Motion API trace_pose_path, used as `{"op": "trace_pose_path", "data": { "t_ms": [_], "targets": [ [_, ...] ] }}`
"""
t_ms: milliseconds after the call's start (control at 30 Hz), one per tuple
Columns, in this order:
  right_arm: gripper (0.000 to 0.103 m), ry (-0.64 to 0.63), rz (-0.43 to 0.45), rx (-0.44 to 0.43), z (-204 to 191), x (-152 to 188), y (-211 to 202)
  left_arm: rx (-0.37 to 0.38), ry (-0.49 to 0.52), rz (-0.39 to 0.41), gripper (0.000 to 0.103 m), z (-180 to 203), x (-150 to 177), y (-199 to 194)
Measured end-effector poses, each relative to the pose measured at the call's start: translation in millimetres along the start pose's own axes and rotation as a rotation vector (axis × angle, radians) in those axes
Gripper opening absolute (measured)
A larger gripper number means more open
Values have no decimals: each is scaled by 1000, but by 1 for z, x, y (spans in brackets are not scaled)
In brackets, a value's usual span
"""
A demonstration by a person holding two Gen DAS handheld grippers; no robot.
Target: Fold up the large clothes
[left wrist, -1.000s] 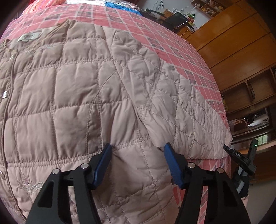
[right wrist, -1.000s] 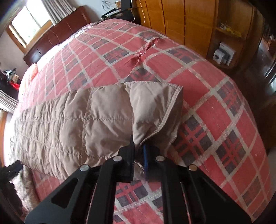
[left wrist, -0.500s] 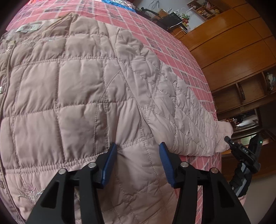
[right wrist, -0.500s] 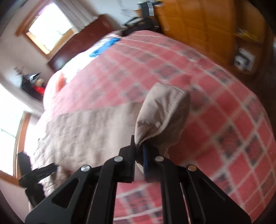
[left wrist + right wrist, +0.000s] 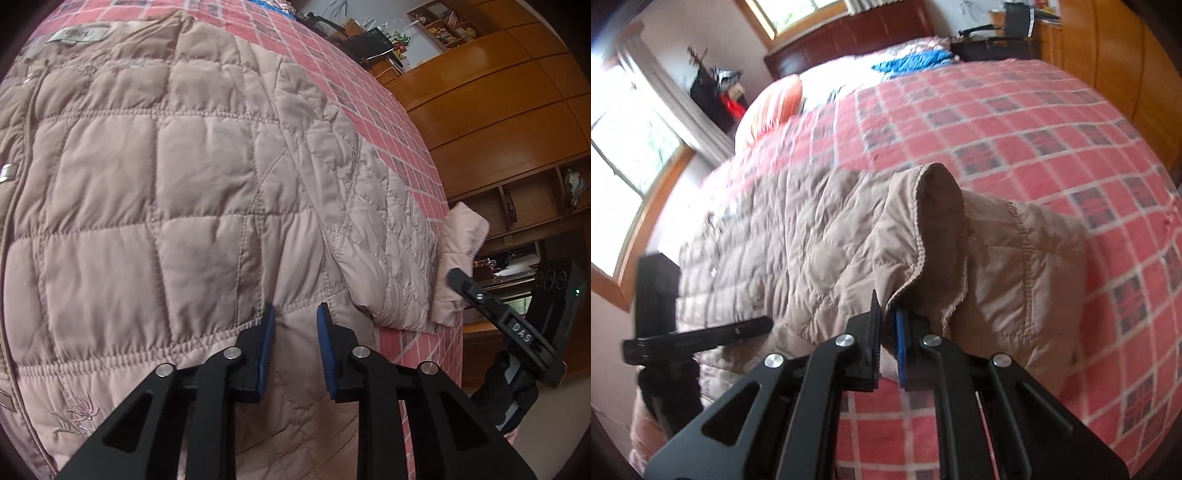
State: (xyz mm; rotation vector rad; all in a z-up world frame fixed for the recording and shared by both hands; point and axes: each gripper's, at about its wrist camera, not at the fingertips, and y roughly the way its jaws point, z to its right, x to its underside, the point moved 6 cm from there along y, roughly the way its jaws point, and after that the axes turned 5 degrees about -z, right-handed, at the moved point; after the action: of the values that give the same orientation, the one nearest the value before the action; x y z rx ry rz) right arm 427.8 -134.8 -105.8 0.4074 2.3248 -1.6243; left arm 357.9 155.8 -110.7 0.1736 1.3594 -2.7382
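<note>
R tongs pinch cuff, L tongs agape.

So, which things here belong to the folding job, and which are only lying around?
Part of the job:
quilted jacket
its sleeve cuff, clamped by the right gripper
left gripper, open

Lying about:
blue cloth
striped pillow

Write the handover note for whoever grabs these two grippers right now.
Right gripper: shut on the sleeve cuff, lifted above the plaid bedspread.
Left gripper: open, fingers astride the jacket fabric at the waist seam near the armpit, not clamped.
Jacket lies flat, front up, on the bed.
Done: cuff picked up.
Left: lay the sleeve across the body, then fold the rest.
</note>
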Motion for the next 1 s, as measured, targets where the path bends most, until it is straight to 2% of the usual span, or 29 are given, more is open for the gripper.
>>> {"op": "trace_pose_path", "data": {
  "t_ms": [100,167,200,233,300,333,433,533,600,667,733,833,900,967,1000],
  "targets": [
    [8,-26,-52,32,-7,3,24,-16,17,1,25,3,1,0],
    [15,-48,-70,35,-9,10,31,-20,26,1,28,7,1,1],
    [20,-59,-76,23,-12,13,32,-20,30,1,30,8,1,1],
    [35,-70,-78,-11,-17,16,30,-20,34,0,32,11,2,2],
    [46,-102,-61,-71,-27,22,17,-19,43,-2,39,19,1,5],
    [47,-113,-52,-93,-28,24,11,-19,49,-4,43,22,1,4],
    [46,-129,-1,-182,-32,30,-16,-16,61,1,47,35,2,2],
    [47,-101,68,-221,-15,32,-47,38,96,13,50,57,5,-3],
    [46,-68,105,-165,4,30,-57,56,131,18,53,76,5,0],
    [47,14,110,-5,41,31,-58,52,149,5,55,91,3,9],
    [47,104,86,60,77,34,-52,43,157,-14,55,104,2,22],
    [45,232,70,30,120,44,-44,54,155,-47,55,121,4,42],
    [45,284,43,52,142,53,-36,45,156,-59,55,125,6,53],
    [45,298,25,55,148,64,-31,18,151,-65,53,127,5,66],
    [45,305,18,43,150,65,-25,2,147,-62,46,127,5,70]
  ]
}}
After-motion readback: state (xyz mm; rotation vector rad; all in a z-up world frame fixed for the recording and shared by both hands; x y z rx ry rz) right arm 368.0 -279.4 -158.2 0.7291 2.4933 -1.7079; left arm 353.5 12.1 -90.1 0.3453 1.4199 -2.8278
